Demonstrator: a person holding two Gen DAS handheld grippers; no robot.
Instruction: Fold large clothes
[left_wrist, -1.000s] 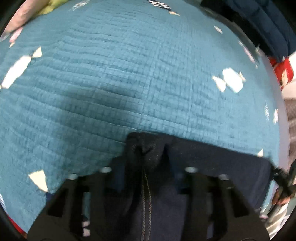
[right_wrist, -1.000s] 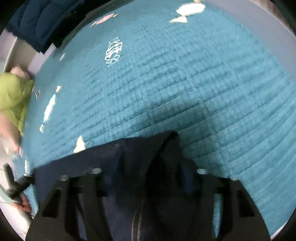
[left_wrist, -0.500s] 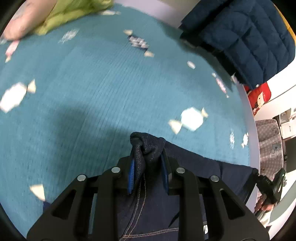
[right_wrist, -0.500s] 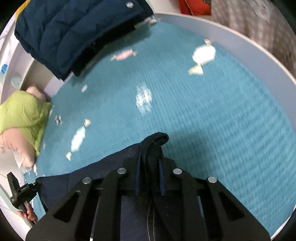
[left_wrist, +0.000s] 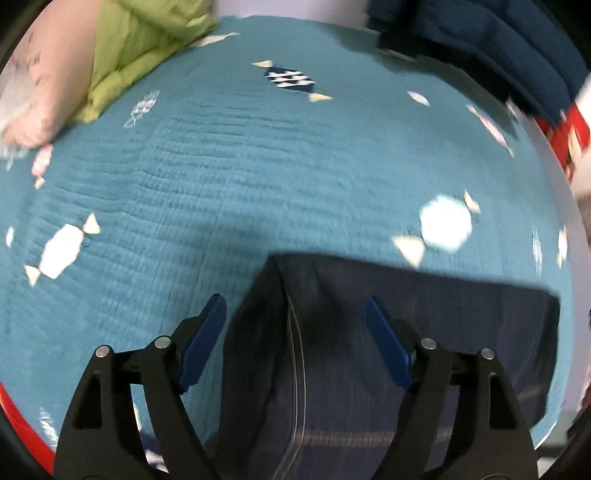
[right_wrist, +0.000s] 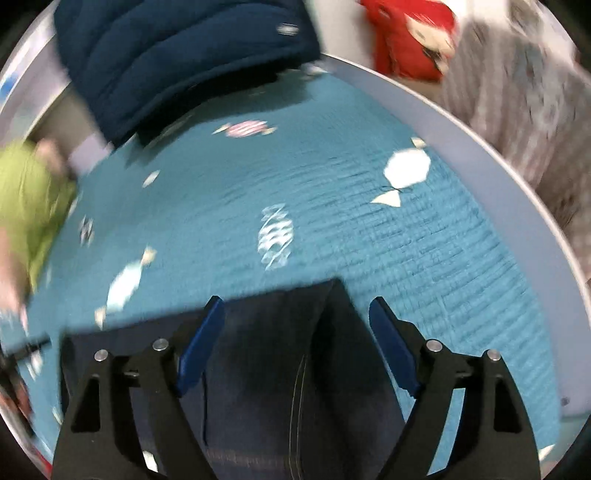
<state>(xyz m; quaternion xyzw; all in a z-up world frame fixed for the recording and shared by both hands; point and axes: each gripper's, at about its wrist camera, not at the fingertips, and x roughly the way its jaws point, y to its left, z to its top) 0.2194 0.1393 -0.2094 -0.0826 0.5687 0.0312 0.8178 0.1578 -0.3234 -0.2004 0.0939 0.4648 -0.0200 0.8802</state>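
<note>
Dark navy denim jeans (left_wrist: 332, 350) lie flat on the teal quilted bedspread (left_wrist: 240, 177). My left gripper (left_wrist: 295, 314) is open, its blue pads spread on either side of the jeans' left corner. In the right wrist view the same jeans (right_wrist: 280, 369) lie under my right gripper (right_wrist: 297, 314), which is open over the jeans' right corner. Neither gripper holds the cloth. Both views are blurred by motion.
A green garment and a pink pillow (left_wrist: 122, 48) lie at the far left of the bed. A navy quilted jacket (right_wrist: 184, 51) lies at the head of the bed. A red plush toy (right_wrist: 406, 37) and grey patterned cloth (right_wrist: 517, 92) are beyond the bed's pale edge (right_wrist: 480, 158).
Both grippers were shut on pinched folds of the jeans; now both have opened and the cloth has dropped flat on the bedspread.
</note>
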